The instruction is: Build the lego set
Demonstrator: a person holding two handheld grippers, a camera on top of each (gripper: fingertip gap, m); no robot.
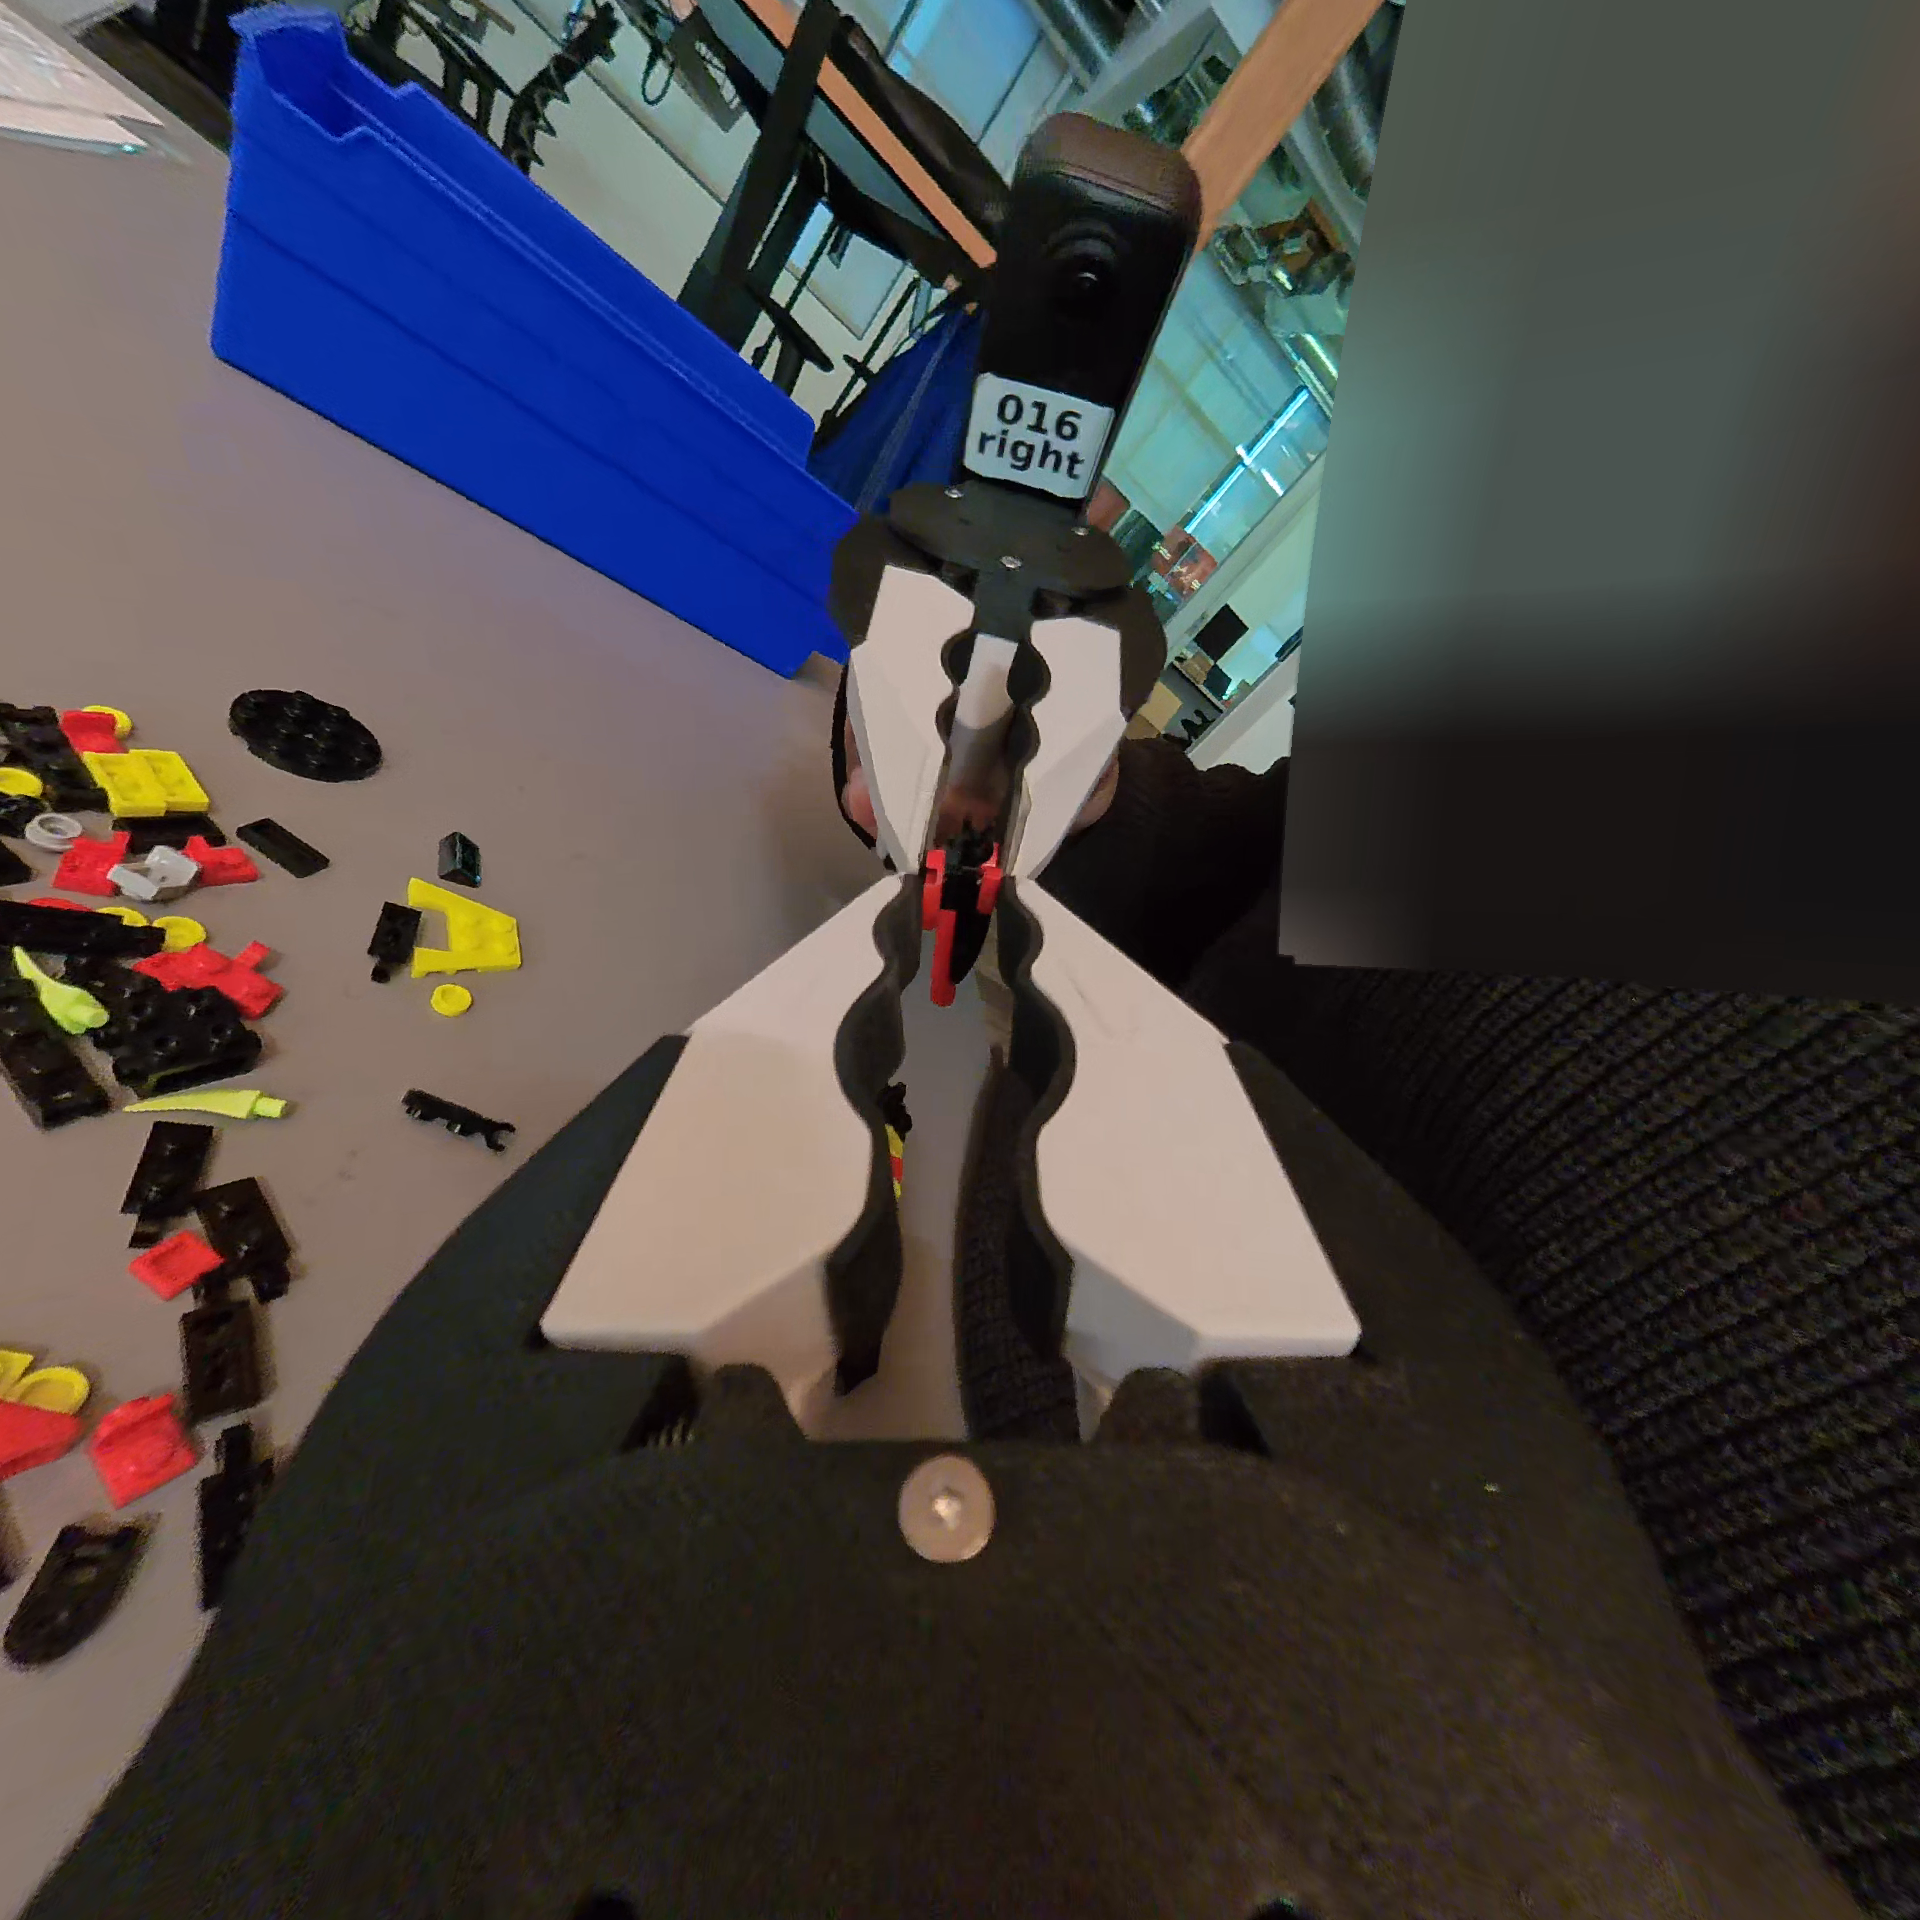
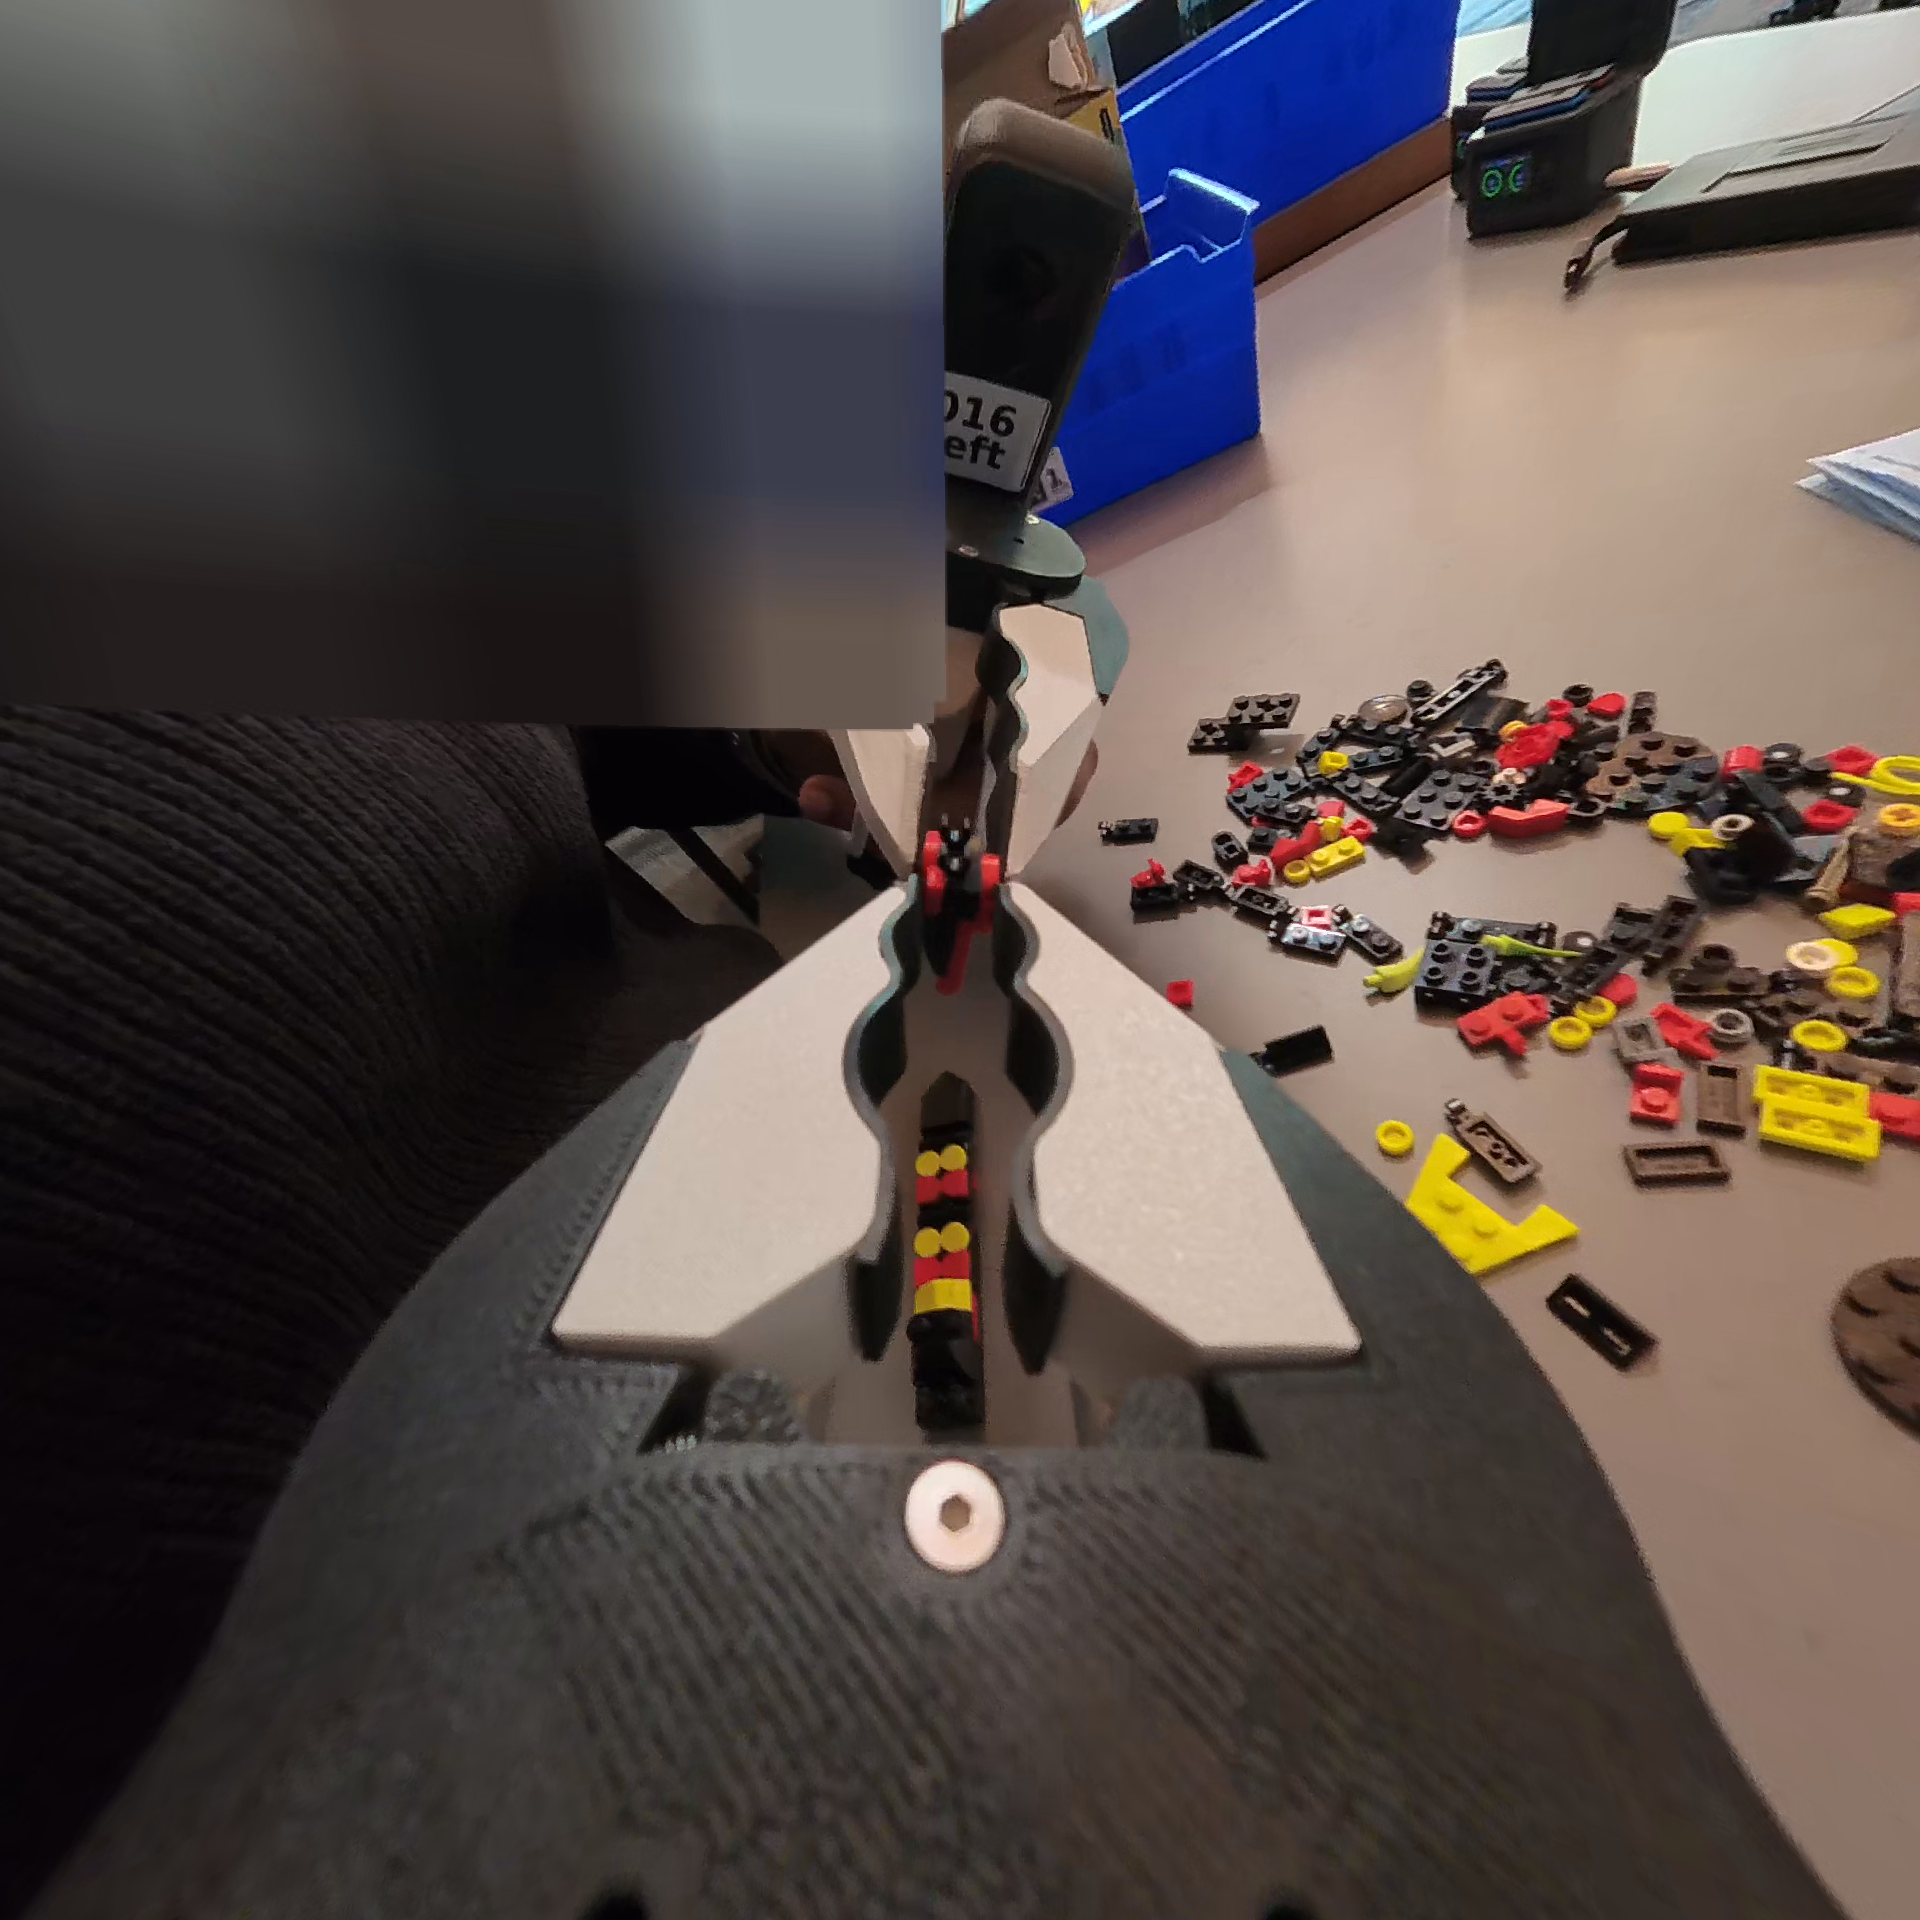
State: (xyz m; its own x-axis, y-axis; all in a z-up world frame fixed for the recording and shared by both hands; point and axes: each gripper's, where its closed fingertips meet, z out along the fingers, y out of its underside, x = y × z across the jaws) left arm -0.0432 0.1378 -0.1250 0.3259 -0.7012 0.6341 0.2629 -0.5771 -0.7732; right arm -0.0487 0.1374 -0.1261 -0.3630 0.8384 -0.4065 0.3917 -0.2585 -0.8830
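Both grippers, left gripper [image 1: 951, 899] and right gripper [image 2: 956, 883], pinched the red-and-black lego assembly [image 1: 954, 914] nose-to-nose; I feared uneven pressing would pop it apart.

Red-black lego piece [image 1: 954, 920] aloft, pinched; loose bricks [image 2: 1558, 904] scattered on table.

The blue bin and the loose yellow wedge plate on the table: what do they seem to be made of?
The blue bin looks like moulded rigid plastic: uniform saturated colour, smooth walls with stepped ridges and a soft sheen. The yellow wedge plate also looks like hard plastic with a glossy finish: crisp edges, moulded studs, even colour. Neither can be confirmed beyond appearance.
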